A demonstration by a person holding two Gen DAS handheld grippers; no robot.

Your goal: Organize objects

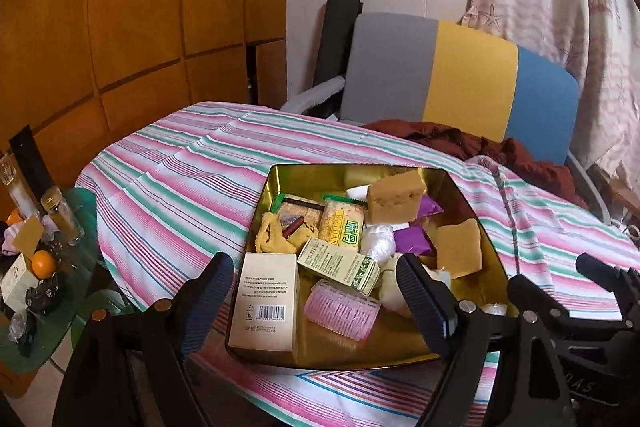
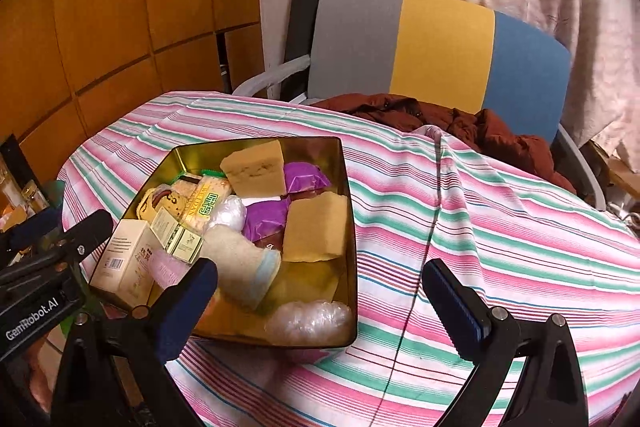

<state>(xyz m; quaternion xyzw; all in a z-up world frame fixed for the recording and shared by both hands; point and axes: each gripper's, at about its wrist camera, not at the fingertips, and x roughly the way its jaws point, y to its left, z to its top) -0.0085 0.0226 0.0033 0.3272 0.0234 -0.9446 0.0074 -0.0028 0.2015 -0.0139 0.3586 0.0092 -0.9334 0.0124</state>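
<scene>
Holding both of my tongs above the gold-coloured rectangular metal tin (image 1: 468,203) that sits on the pink, green and white striped tablecloth (image 1: 180,179), I have my left gripper (image 1: 316,291) spread wide with nothing between its blue-padded fingers, hanging over the tin's near end. My right gripper (image 2: 320,291) is just as wide open and empty, its left finger over the tin's near edge and its right finger over bare cloth.

Inside the tin, the yellow and green snack packet (image 1: 344,227) reads "WEIDAN" along one side, with large green characters beside it. The tall cream cardboard box (image 1: 268,303) shows a barcode and lines of small print I cannot read. The small green and cream carton (image 1: 340,263) carries fine text, also too small. My left gripper's body, seen from the right wrist, bears "GenRobot.AI".

Also in the tin: a pink plastic hair roller (image 1: 340,311), two tan sponge blocks (image 1: 396,199), purple foil packets (image 2: 268,219), a yellow sock (image 1: 272,235), a beige sock with a pale blue cuff (image 2: 244,267) and crumpled clear plastic (image 2: 308,323). Much of the pile overlaps, so lower items are hidden.

Behind the table stands a chair with a grey, yellow and blue back (image 1: 460,75), a brown jacket (image 1: 480,147) heaped on it. At the left edge an orange fruit (image 1: 43,263) and glass jars sit on a green glass table (image 1: 24,347), partly cut off
</scene>
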